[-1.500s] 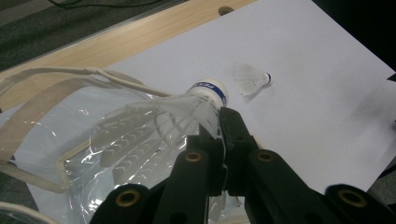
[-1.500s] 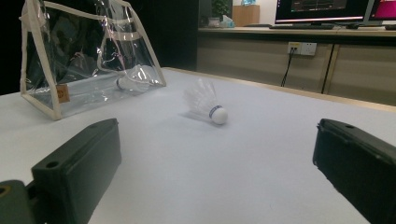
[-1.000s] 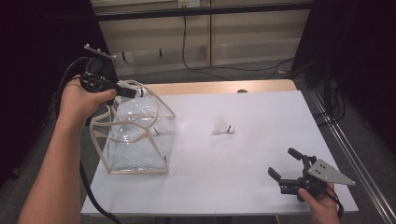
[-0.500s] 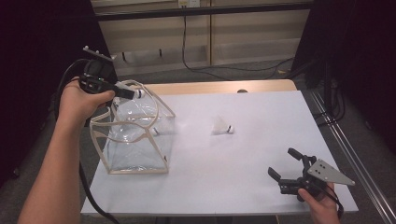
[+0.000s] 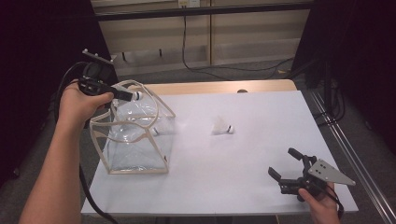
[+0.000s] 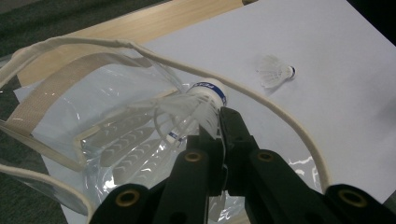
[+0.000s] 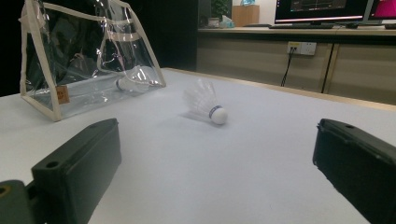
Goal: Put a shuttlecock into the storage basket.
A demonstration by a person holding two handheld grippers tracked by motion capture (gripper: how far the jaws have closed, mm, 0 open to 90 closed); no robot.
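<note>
My left gripper (image 5: pixel 130 95) is shut on the feathers of a white shuttlecock (image 5: pixel 138 95), held just over the open top of a clear plastic bag (image 5: pixel 122 154) with cream trim at the table's left. In the left gripper view the jaws (image 6: pixel 219 123) pinch the shuttlecock's skirt (image 6: pixel 187 109) above the bag's rim (image 6: pixel 280 116). A second shuttlecock (image 5: pixel 154 132) lies inside the bag. A third shuttlecock (image 5: pixel 221 128) lies on its side mid-table. My right gripper (image 5: pixel 286 163) rests open near the front right edge, facing that shuttlecock (image 7: pixel 205 105).
The white table top (image 5: pixel 233 182) has a wooden strip (image 5: pixel 210 87) along its far edge. A metal rail (image 5: pixel 345 149) runs along the right side. Cables (image 5: pixel 187 51) lie on the floor beyond the table. The bag's handles (image 5: pixel 149 100) arch over its opening.
</note>
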